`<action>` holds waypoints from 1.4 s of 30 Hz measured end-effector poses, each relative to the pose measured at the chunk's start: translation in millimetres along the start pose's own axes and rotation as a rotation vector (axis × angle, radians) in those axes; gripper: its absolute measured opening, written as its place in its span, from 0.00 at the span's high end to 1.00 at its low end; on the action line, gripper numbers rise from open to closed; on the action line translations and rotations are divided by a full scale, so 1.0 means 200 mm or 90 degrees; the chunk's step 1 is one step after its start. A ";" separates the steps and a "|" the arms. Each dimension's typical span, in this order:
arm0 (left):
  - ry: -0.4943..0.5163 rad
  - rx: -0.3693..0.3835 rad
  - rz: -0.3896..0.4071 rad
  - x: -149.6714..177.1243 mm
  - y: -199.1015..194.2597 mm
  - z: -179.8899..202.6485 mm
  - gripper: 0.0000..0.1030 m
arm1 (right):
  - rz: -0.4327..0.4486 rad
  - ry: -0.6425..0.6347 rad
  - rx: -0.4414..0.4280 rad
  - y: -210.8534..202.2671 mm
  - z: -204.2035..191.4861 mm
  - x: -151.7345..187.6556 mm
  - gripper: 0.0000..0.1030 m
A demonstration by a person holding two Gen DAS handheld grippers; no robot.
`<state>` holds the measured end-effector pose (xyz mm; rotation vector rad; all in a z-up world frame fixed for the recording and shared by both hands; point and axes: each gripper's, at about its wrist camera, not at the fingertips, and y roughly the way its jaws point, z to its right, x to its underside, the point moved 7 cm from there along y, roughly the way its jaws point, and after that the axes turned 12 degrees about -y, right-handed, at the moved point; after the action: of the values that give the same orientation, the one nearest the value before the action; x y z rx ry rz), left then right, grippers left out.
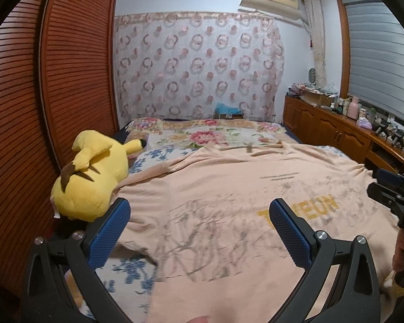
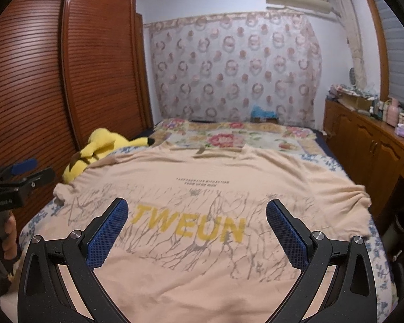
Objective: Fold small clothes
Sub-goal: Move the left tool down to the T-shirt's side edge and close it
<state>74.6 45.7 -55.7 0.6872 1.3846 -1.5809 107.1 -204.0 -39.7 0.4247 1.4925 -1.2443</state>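
A peach T-shirt (image 2: 202,188) with yellow "TWEUN" lettering and grey branch print lies spread flat on the bed, collar at the far end. It also shows in the left wrist view (image 1: 229,215). My left gripper (image 1: 199,210) is open and empty, hovering above the shirt's left half. My right gripper (image 2: 196,210) is open and empty, above the shirt's middle near the hem. The right gripper shows at the right edge of the left wrist view (image 1: 390,188); the left gripper shows at the left edge of the right wrist view (image 2: 18,177).
A yellow plush toy (image 1: 91,177) lies at the bed's left side by the louvred wooden wardrobe (image 1: 54,94). A floral blanket (image 2: 229,137) covers the head of the bed. A wooden cabinet (image 2: 369,145) with bottles stands along the right.
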 end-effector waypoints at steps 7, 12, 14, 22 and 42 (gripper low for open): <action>0.000 -0.024 -0.028 0.02 0.07 -0.22 0.00 | -0.045 -0.031 -0.045 0.14 -0.09 0.04 0.00; -0.001 -0.054 -0.043 0.03 0.12 -0.38 0.00 | -0.070 -0.050 -0.083 0.23 -0.16 0.08 0.00; 0.003 -0.063 -0.050 0.03 0.14 -0.43 0.00 | -0.075 -0.060 -0.091 0.26 -0.18 0.08 0.00; -0.005 -0.053 -0.109 0.03 0.27 -0.59 0.08 | -0.102 -0.070 -0.148 0.36 -0.26 0.06 0.00; -0.099 0.019 -0.283 0.11 0.64 -0.77 0.67 | -0.160 -0.102 -0.250 0.54 -0.50 0.07 0.04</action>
<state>155.8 192.8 -168.2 0.2722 1.4639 -1.9563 139.7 -81.9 -115.8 -0.1241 1.6372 -1.1104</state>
